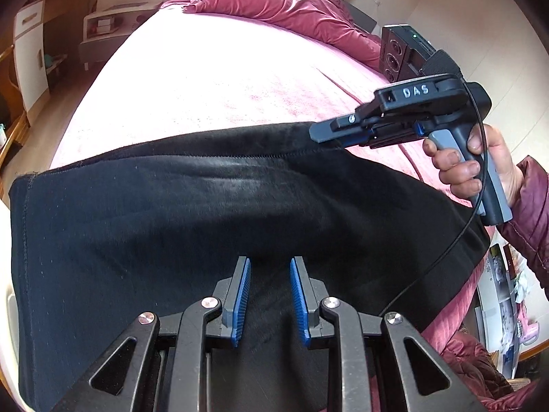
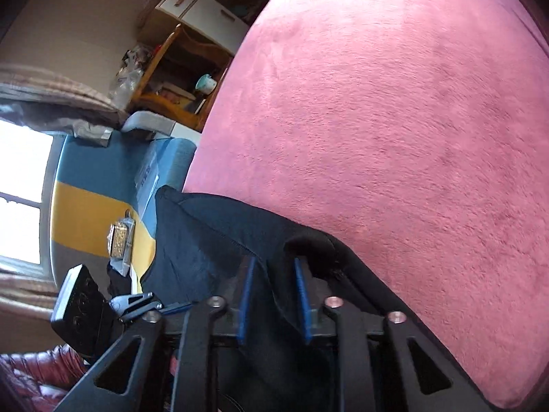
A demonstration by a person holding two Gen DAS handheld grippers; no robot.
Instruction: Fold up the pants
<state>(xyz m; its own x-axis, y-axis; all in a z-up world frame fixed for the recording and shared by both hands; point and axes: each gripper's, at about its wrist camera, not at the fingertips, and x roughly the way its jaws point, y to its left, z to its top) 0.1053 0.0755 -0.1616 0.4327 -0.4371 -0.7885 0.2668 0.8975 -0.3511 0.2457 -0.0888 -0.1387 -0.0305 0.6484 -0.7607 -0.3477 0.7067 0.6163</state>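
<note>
Black pants (image 1: 171, 213) lie across the near part of a pink bed (image 1: 206, 79), one stitched hem at the left. My left gripper (image 1: 269, 264) sits low over their near side, blue pads a narrow gap apart with black cloth filling it. My right gripper (image 1: 317, 134), held by a hand (image 1: 459, 168), has its tips at the pants' far edge on the right. In the right wrist view a raised fold of the pants (image 2: 206, 240) runs between the right gripper's (image 2: 274, 261) blue pads. The left gripper (image 2: 168, 304) shows at lower left, tips in the cloth.
A red quilt (image 1: 274, 3) is piled at the head of the bed. White cabinets (image 1: 31, 44) and a wooden shelf (image 2: 182, 68) stand past the bed's left side. A blue and yellow surface (image 2: 89, 213) lies beside the bed. Pink bedding (image 2: 377, 120) stretches beyond the pants.
</note>
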